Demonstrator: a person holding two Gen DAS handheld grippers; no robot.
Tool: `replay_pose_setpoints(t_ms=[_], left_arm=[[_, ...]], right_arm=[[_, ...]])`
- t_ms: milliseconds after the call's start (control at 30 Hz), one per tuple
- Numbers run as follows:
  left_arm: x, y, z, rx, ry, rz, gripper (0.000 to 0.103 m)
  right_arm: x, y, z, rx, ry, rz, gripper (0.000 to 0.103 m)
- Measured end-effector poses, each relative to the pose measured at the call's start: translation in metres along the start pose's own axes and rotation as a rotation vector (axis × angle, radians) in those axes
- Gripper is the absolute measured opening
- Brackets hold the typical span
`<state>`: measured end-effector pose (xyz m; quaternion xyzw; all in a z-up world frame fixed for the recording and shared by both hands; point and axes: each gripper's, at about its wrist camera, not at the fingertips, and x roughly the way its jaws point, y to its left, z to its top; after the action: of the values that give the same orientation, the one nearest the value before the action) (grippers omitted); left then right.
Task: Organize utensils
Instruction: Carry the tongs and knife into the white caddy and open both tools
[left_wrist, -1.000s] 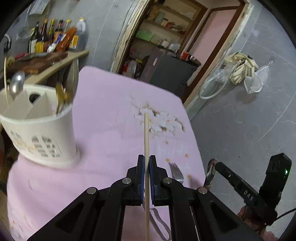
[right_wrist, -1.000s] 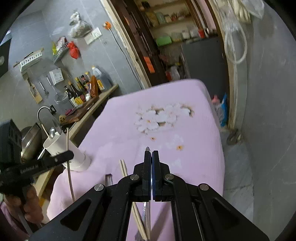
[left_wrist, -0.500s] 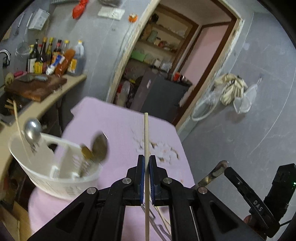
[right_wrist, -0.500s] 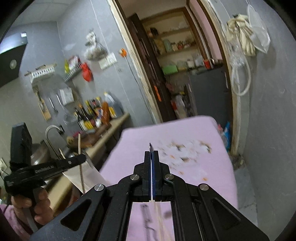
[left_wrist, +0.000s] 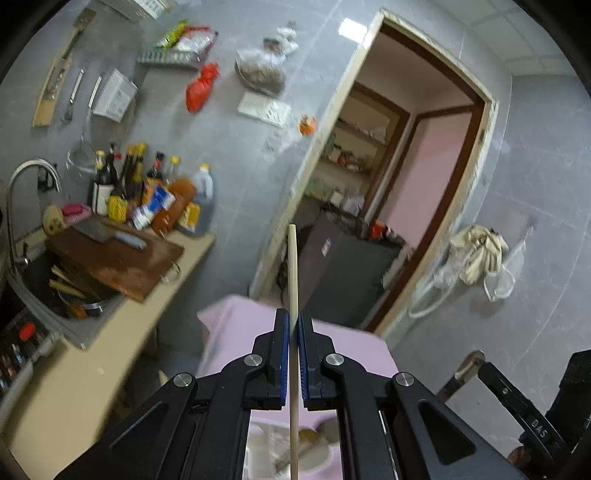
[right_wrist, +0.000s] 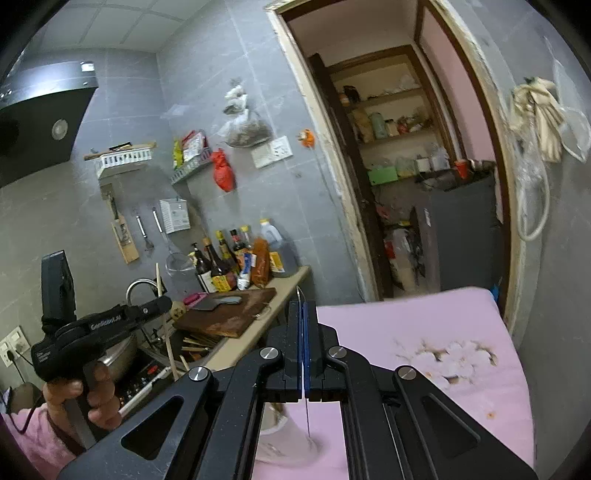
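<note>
My left gripper (left_wrist: 291, 325) is shut on a wooden chopstick (left_wrist: 292, 273) that stands upright through the jaws, its lower end over the white utensil holder (left_wrist: 314, 454) seen below. The left gripper also shows in the right wrist view (right_wrist: 162, 304) with the chopstick (right_wrist: 166, 332). My right gripper (right_wrist: 303, 310) is shut on a thin metal utensil (right_wrist: 300, 295), seen edge-on; its lower end hangs over the white holder (right_wrist: 284, 439). In the left wrist view the right gripper (left_wrist: 476, 363) holds the metal piece (left_wrist: 460, 373). Both are raised above the pink tablecloth (right_wrist: 424, 332).
A counter (left_wrist: 110, 332) runs along the left with a wooden cutting board and cleaver (left_wrist: 114, 254), sauce bottles (left_wrist: 147, 195) and a sink with a tap (left_wrist: 26, 192). A doorway (right_wrist: 406, 184) and a dark cabinet (right_wrist: 461, 236) lie behind the table.
Both grippers have risen and tilted up. The table and holder dropped to the bottom of both views. The holder now sits beneath both grippers. Both grips are unchanged.
</note>
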<state>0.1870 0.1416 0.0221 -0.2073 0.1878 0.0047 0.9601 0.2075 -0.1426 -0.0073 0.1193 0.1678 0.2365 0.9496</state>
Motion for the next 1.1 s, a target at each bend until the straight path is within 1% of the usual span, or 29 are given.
replay_pose_setpoints(t_ms=[100, 233, 400, 467, 700, 933, 1000, 1100], left_arm=[[0.001, 0.015, 0.012, 0.006, -0.044, 0.019, 0.005], [0.009, 0.033, 0.017, 0.015, -0.068, 0.045, 0.005], [0.025, 0.05, 0.006, 0.045, -0.062, 0.097, 0.005], [0.032, 0.055, -0.003, 0.052, -0.058, 0.106, 0.005], [0.053, 0.065, -0.037, 0.063, -0.007, 0.112, 0.005], [0.052, 0.069, -0.058, 0.083, 0.029, 0.113, 0.005], [0.052, 0.069, -0.061, 0.089, 0.053, 0.103, 0.006], [0.054, 0.069, -0.065, 0.1, 0.115, 0.092, 0.008]], right_arm=[[0.006, 0.016, 0.005, -0.016, -0.007, 0.017, 0.001], [0.017, 0.036, 0.009, -0.035, -0.009, 0.03, 0.001], [0.034, 0.045, -0.002, -0.034, 0.011, 0.027, 0.001], [0.042, 0.045, -0.01, -0.027, 0.025, 0.024, 0.001], [0.073, 0.048, -0.049, -0.009, 0.107, 0.028, 0.001], [0.089, 0.05, -0.082, -0.006, 0.198, 0.02, 0.001], [0.091, 0.05, -0.087, -0.001, 0.22, 0.016, 0.001], [0.09, 0.048, -0.091, 0.008, 0.239, 0.012, 0.001]])
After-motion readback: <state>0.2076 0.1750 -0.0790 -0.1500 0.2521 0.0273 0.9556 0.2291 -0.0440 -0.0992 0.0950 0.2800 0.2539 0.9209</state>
